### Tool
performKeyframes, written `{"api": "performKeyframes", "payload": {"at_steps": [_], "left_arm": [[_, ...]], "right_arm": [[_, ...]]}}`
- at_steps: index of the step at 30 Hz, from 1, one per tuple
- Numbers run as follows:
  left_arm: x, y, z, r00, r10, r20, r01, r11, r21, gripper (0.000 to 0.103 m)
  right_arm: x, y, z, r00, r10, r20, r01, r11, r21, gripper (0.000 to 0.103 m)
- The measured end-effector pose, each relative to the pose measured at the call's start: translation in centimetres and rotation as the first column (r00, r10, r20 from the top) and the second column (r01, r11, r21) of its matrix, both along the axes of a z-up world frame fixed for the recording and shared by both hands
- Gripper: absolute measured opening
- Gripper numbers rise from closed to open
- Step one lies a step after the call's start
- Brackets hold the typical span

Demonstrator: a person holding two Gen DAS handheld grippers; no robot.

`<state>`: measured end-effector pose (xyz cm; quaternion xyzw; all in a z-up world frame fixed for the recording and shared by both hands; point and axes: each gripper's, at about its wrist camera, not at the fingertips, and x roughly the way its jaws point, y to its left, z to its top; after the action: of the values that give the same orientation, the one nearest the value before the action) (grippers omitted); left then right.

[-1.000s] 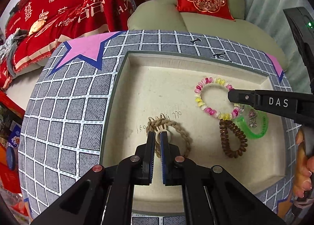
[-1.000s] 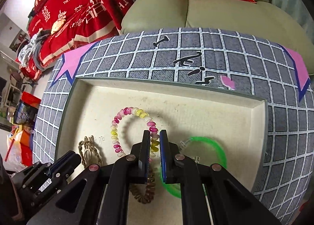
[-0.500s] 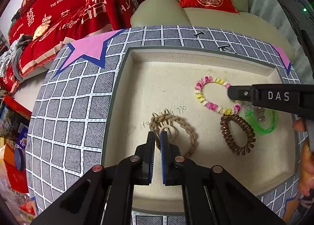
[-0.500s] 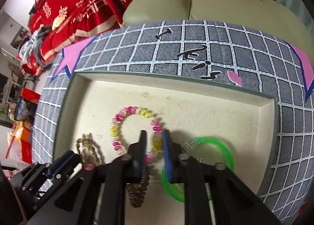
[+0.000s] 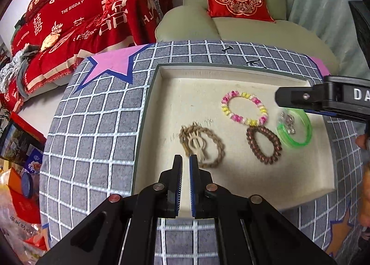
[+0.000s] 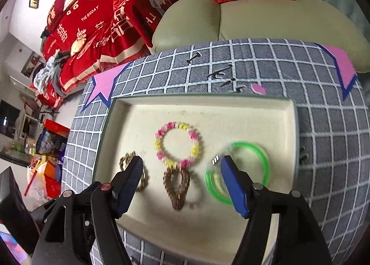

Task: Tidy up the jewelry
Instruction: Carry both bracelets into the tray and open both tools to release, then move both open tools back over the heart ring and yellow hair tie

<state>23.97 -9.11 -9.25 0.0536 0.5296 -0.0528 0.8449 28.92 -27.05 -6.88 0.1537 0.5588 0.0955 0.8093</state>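
Observation:
A cream tray (image 5: 242, 77) (image 6: 272, 107) on the grid-patterned table holds a pink and yellow bead bracelet (image 5: 244, 107) (image 6: 178, 144), a brown coil hair tie (image 5: 263, 144) (image 6: 177, 186), a green bangle (image 5: 294, 127) (image 6: 240, 171) with a small silver piece inside it, and a tan braided bracelet (image 5: 203, 144) (image 6: 133, 165). My left gripper (image 5: 185, 159) is shut and empty, just short of the braided bracelet. My right gripper (image 6: 182, 161) is open and empty above the coil hair tie; it also shows in the left wrist view (image 5: 300, 100) over the green bangle.
The table carries a grey grid cloth (image 5: 97, 126) (image 6: 323, 126) with pink star patches. A pale green sofa (image 5: 254, 29) with a red cushion stands behind it, and red bedding (image 5: 81, 22) lies at the left. Boxes and bags sit on the floor at the left.
My right gripper has opened wide and drawn back from the bead bracelet, which lies free in the tray. My left gripper has pulled back a little from the braided bracelet, staying shut.

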Motion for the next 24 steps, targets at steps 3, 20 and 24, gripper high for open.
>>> {"api": "performKeyframes", "payload": {"at_steps": [3,20,24], "left_arm": [[-1.4,0.4,0.4,1.000,-0.003,-0.003,0.003,1.000,-0.005,0.016],[-9.8,4.8,1.8,0.998,0.007,-0.068,-0.008,1.000,-0.027,0.016],[-11.4,6.0,1.5,0.996,0.021,-0.085,-0.024,0.999,-0.037,0.016]], "right_arm": [[-1.9,-0.6,0.4,1.000,-0.023,-0.002,0.023,1.000,0.015,0.082],[-13.6,-0.7,1.2,0.995,-0.076,-0.072,0.080,0.996,0.046,0.083],[-16.0,-0.5,0.7,0.991,-0.084,-0.101,0.089,0.995,0.038,0.083]]}}
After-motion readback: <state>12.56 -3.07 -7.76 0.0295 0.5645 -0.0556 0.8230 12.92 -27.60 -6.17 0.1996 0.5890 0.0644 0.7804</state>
